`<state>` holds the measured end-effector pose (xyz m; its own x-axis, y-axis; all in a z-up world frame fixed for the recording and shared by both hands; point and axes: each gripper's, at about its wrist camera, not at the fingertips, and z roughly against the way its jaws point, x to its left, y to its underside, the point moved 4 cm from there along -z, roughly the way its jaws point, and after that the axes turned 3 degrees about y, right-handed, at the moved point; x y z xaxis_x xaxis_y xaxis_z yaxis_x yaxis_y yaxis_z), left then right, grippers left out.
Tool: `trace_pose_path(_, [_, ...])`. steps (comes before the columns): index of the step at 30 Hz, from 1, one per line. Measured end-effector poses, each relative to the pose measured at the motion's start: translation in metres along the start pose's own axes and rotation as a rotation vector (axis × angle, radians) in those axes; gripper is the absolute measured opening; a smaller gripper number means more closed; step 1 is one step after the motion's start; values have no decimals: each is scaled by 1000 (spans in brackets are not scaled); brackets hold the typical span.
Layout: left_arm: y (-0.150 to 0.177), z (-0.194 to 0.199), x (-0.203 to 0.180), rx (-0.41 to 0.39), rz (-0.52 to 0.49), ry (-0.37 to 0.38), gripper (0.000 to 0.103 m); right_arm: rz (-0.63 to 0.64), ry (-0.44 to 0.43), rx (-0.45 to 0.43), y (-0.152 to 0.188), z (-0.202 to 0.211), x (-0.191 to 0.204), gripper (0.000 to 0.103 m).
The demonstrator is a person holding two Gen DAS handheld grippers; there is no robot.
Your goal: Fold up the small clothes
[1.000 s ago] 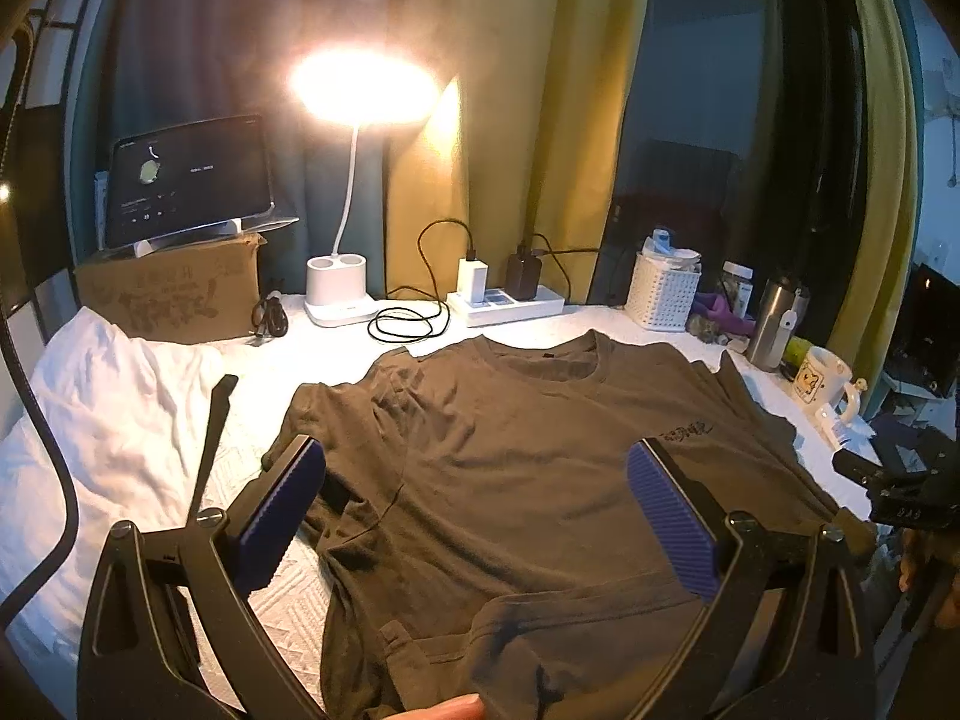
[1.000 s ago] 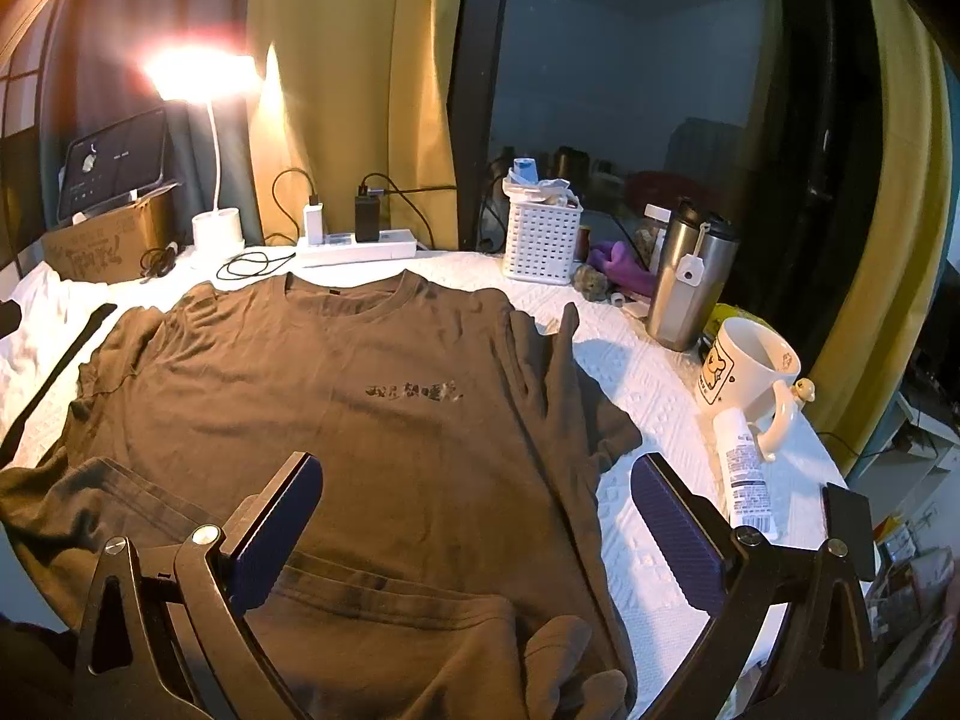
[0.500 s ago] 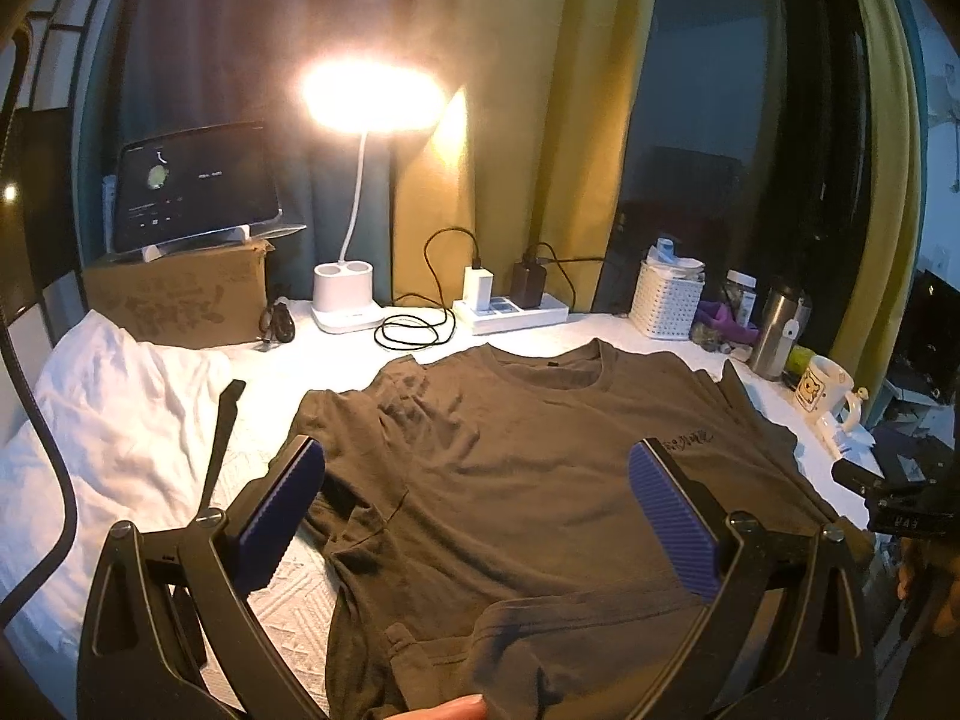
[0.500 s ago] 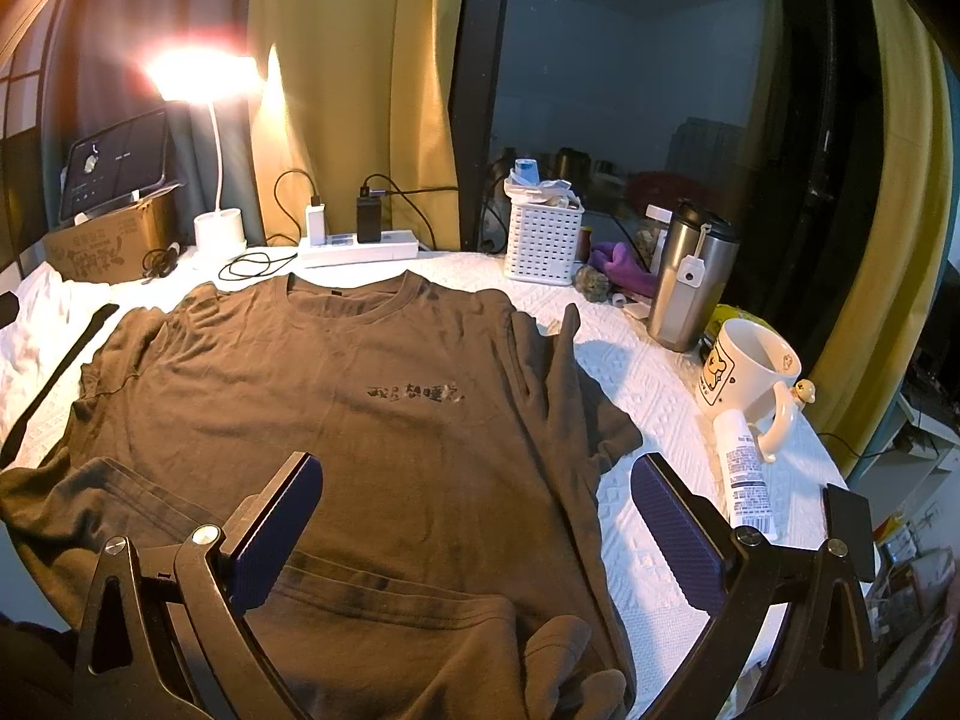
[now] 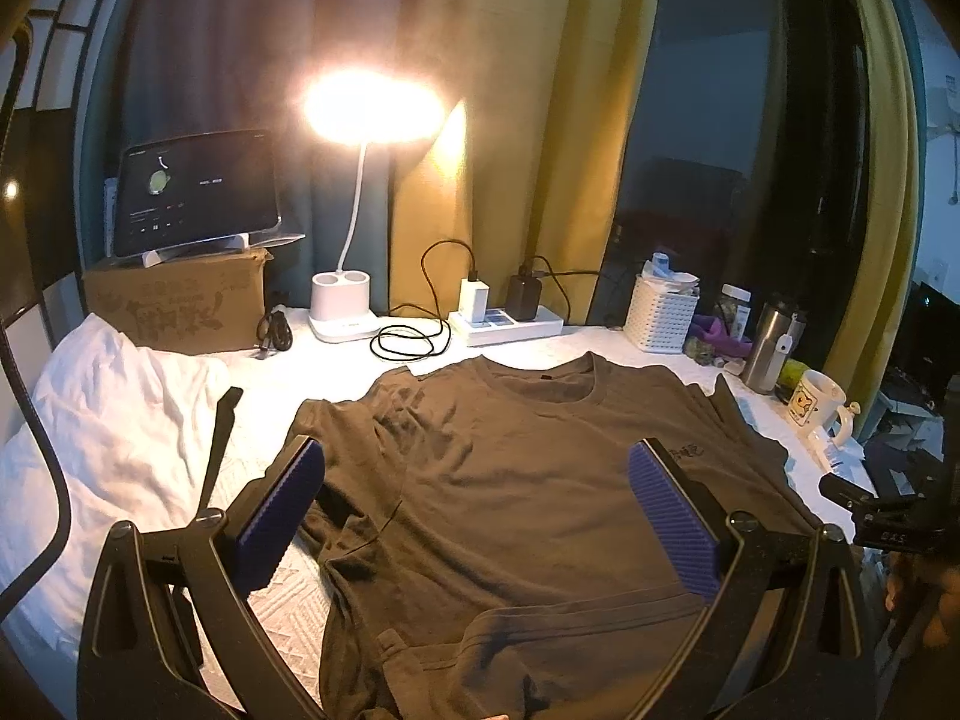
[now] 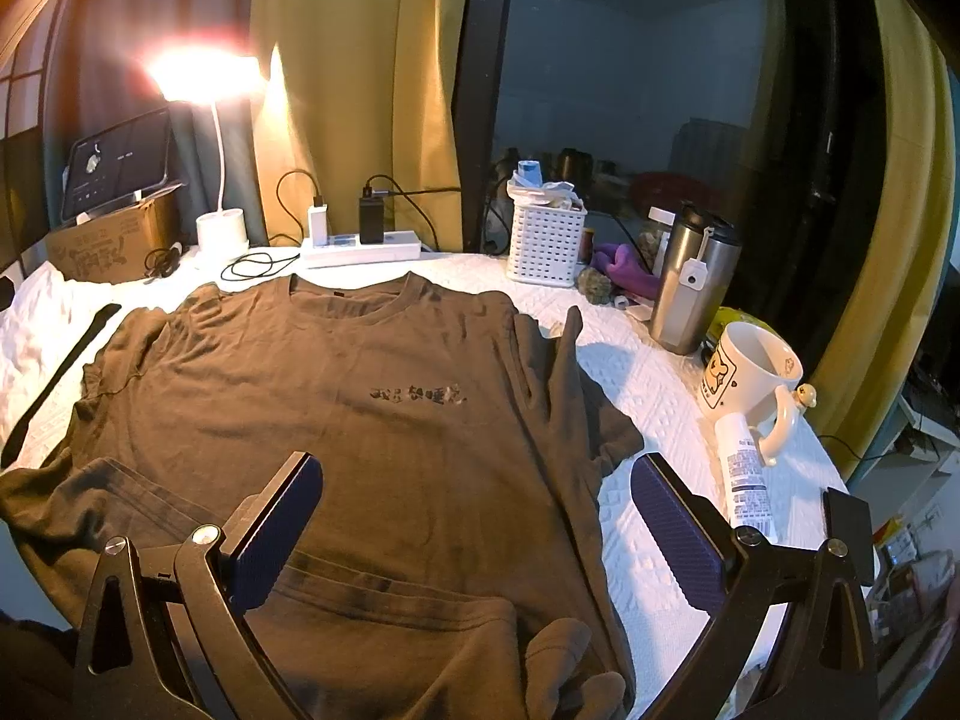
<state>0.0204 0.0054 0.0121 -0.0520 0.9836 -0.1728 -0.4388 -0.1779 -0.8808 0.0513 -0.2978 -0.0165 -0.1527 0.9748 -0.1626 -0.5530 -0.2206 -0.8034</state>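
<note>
1. Looking along the left gripper (image 5: 477,516): its jaws are standing wide apart, gripping nothing, hanging above the brown T-shirt (image 5: 516,480) that is lying face up on the white table cover (image 5: 336,366), hem bunched nearest the camera. Folding is seemingly just beginning; next is likely taking a sleeve or hem.
2. Looking along the right gripper (image 6: 477,519): it is gaping equally wide, empty, above the shirt's right side, whose sleeve (image 6: 576,396) is lying already turned inward, near the mug (image 6: 744,372).
</note>
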Motion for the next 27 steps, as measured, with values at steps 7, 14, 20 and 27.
trace_pose_path(7, [-3, 1, -7, -4, -17, 4, 100, -1, -5, -1, 0, 0, 0, 103])
trace_pose_path(14, [-4, 0, -10, -3, -19, 10, 100, -2, -5, 0, -1, 0, 1, 103])
trace_pose_path(20, [-4, 0, -9, -1, -20, 11, 100, -7, -6, -1, -1, -2, 1, 103])
trace_pose_path(27, [-5, -2, -9, 2, -21, 3, 100, -8, -7, -1, 0, -3, 2, 103])
